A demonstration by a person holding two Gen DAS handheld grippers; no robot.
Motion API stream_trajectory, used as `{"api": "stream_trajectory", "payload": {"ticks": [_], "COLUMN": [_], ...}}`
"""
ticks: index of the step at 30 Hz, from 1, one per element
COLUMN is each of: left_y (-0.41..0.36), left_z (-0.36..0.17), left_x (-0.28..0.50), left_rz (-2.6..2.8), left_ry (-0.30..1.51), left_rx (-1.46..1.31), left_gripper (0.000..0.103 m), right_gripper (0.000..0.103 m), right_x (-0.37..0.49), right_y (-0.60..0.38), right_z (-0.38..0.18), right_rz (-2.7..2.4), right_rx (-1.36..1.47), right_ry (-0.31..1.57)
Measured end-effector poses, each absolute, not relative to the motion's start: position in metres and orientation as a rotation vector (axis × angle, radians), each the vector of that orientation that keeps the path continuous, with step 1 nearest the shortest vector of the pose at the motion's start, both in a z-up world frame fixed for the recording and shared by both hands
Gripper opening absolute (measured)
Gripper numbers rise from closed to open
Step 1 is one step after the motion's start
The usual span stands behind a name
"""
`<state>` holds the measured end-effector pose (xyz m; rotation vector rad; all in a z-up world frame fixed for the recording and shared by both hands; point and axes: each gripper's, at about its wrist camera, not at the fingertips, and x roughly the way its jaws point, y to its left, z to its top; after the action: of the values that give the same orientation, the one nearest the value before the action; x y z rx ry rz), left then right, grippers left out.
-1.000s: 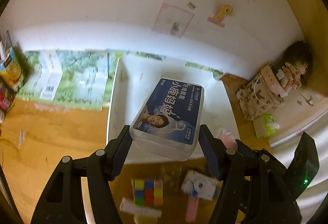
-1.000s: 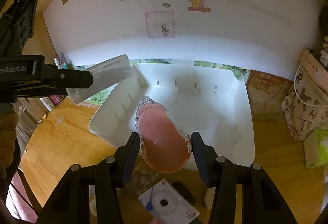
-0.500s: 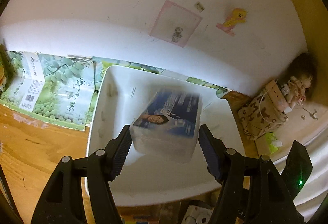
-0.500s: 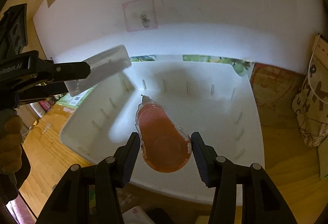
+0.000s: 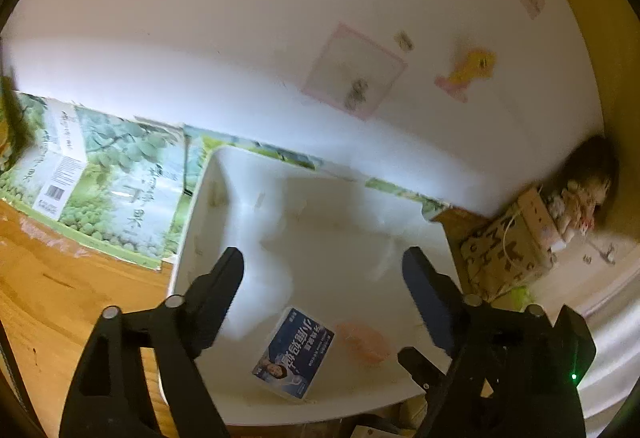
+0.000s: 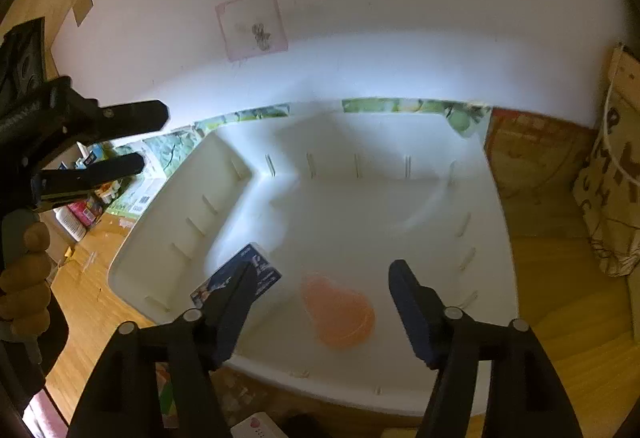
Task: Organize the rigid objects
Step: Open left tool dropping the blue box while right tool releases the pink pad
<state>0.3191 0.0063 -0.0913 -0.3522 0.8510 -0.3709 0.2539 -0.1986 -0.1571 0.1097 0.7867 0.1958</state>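
Wood tabletop [image 5: 60, 302] runs along the left, carrying a flattened green fruit carton [image 5: 108, 193] whose right edge lies against the left wall of the white bin [image 5: 188, 238]. In the right wrist view the left gripper [image 6: 140, 141] hangs above the bin's left rim, jaws spread wide with nothing between them, gripped by a gloved hand [image 6: 24, 278]. Its own camera shows the same: the left gripper [image 5: 324, 278] gapes over the bin floor.

The blue-labelled box [image 5: 294, 352] lies flat inside the bin, near the front wall and left of centre; its long axis slants from front-left to back-right, the printed face up, the portrait end toward the front rim. From the right side that box [image 6: 260, 272] is partly hidden behind a finger. Just to its right, apart from it, rests the pink container [image 5: 364, 344], blurred; its narrow end points toward the back-left and its broad rounded end toward the front [image 6: 338, 312]. The right gripper [image 6: 322, 302] stands wide open above it, holding nothing.

Behind both things the bin floor is bare up to the back wall and the right wall. Right of the bin sits a patterned cloth bag [image 5: 508, 254], close to the bin's right rim.
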Motion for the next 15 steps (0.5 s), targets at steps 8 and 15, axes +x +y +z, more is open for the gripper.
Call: {"api": "stream_trajectory", "payload": {"ticks": [8, 15], "left_y": [0.024, 0.037], "left_z": [-0.064, -0.039], "left_x": [0.297, 0.268], "left_rz": [-0.303, -0.273], "left_ry": [0.768, 0.675], "left_rx": [-0.300, -0.237], "left_gripper": [0.085, 0.085], "right_gripper": [0.080, 0.081], "right_x": [0.237, 0.214], "right_y": [-0.197, -0.194], "right_z": [-0.132, -0.106], "right_rz": [0.171, 0.139], "right_rx": [0.134, 0.161], "right_ry": [0.728, 0.660]}}
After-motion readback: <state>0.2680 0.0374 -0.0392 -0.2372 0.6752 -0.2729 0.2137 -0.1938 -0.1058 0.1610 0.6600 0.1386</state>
